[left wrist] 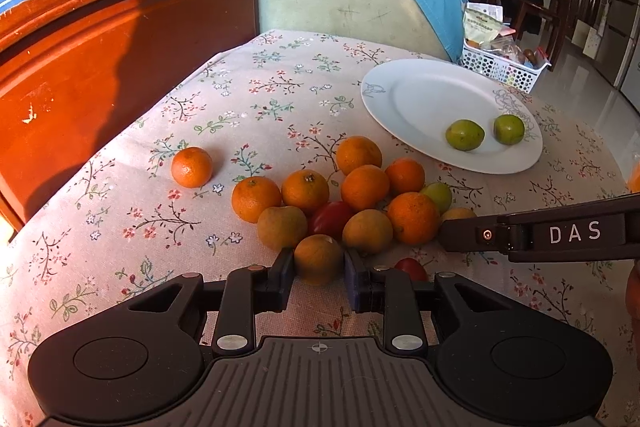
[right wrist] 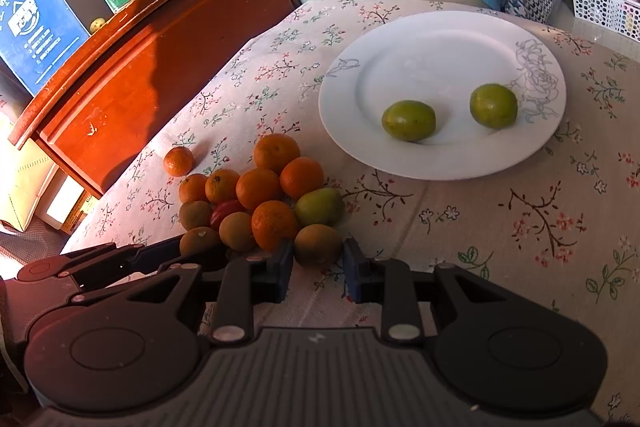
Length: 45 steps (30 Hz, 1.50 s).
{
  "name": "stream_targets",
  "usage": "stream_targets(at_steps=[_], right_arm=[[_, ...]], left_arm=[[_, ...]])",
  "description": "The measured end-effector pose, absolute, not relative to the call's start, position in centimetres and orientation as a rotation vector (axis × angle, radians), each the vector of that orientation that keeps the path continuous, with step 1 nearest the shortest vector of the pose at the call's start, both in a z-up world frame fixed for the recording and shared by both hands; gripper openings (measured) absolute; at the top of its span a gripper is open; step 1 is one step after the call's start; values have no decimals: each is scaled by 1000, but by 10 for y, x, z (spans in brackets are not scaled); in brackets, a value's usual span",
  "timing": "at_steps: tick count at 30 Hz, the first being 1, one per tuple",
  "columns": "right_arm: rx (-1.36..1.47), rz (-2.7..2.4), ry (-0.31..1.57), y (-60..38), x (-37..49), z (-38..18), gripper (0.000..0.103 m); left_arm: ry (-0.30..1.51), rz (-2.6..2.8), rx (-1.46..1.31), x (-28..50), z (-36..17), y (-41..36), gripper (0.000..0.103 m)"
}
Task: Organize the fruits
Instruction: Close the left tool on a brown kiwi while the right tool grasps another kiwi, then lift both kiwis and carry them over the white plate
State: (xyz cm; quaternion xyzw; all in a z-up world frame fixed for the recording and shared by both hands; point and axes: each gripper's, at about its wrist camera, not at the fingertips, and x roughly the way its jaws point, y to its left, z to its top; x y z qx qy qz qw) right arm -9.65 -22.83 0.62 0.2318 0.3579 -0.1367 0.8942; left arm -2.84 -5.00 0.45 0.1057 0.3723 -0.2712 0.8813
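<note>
A brownish fruit (left wrist: 318, 259) is clamped in the left claw (left wrist: 319, 263); another (right wrist: 318, 245) appears gripped by the right claw (right wrist: 317, 259). Both are taken from the pile (left wrist: 364, 187) on the worktop (left wrist: 120, 227), presumably for sorting onto the plate (right wrist: 400, 39) holding two green fruits (right wrist: 408, 120).

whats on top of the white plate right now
Two green fruits lie on the white plate, apart from each other, toward its near side. The rest of the plate is bare. Nothing covers it, though what lies beneath the plate is hidden.
</note>
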Motion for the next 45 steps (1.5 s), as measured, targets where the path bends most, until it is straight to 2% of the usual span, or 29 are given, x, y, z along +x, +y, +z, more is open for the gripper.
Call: stream_targets(at_steps=[13, 23, 33, 38, 45], right_arm=[[496, -266, 716, -231, -105, 16, 27], [454, -255, 680, -234, -109, 47, 27], [420, -275, 632, -281, -102, 85, 27], [464, -342, 607, -312, -98, 87, 27], [511, -381, 618, -339, -86, 78, 27]], left_arm=[[749, -566, 197, -34, 22, -51, 23], [714, -617, 185, -34, 44, -70, 23], [729, -650, 79, 2, 73, -94, 23], [703, -678, 119, 18, 77, -118, 23], [753, -710, 121, 38, 62, -143, 23]])
